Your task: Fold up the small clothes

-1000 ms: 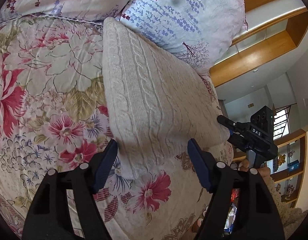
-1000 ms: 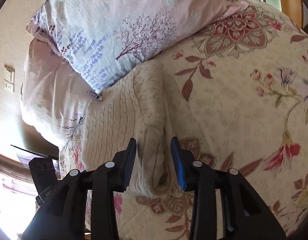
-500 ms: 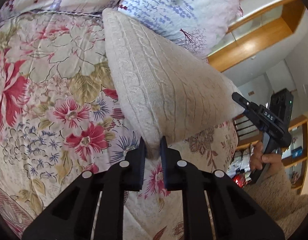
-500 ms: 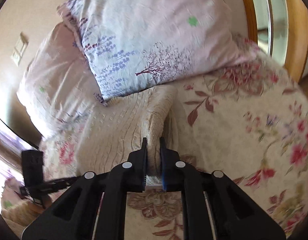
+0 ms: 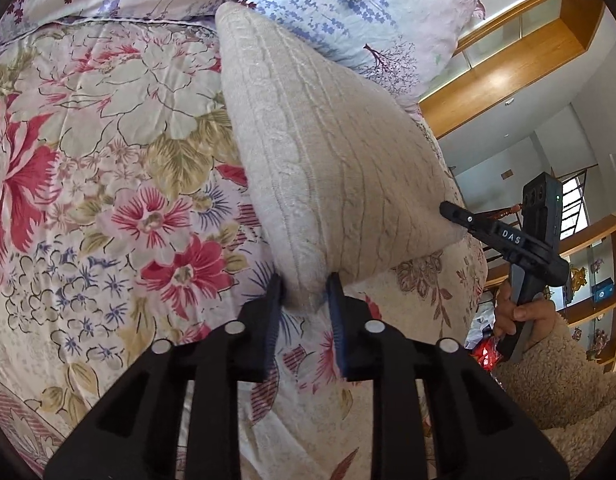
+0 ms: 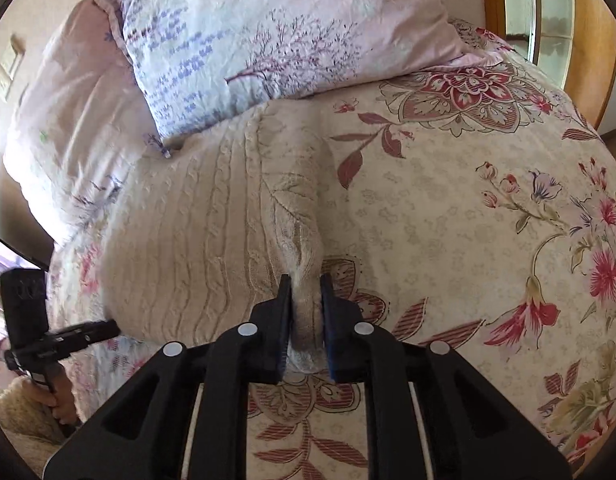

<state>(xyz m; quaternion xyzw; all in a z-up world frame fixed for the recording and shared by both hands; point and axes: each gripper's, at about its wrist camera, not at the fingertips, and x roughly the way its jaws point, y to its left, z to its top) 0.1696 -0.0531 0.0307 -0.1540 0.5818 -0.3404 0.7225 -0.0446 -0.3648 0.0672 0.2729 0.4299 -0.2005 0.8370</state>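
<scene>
Cream cable-knit sweater (image 5: 331, 160) is spread on the floral bedspread (image 5: 108, 184), far end by the pillow (image 6: 268, 40). L gripper (image 5: 304, 300) & R gripper (image 6: 306, 304) are each pinched on a near corner. Knit is judged soft, thick, stretchy, prob. saggy; corners are best gripped deep.

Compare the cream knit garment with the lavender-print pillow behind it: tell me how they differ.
The knit garment is plain cream with cable ribbing; the pillow is smooth fabric printed with purple sprigs and trees. The garment's near corners are clamped, one in the left gripper and one in the right gripper; nothing grips the pillow. The garment is a thin layer; the pillow is plump. Both rest on the floral bedspread, and the garment's far end meets the pillow.
</scene>
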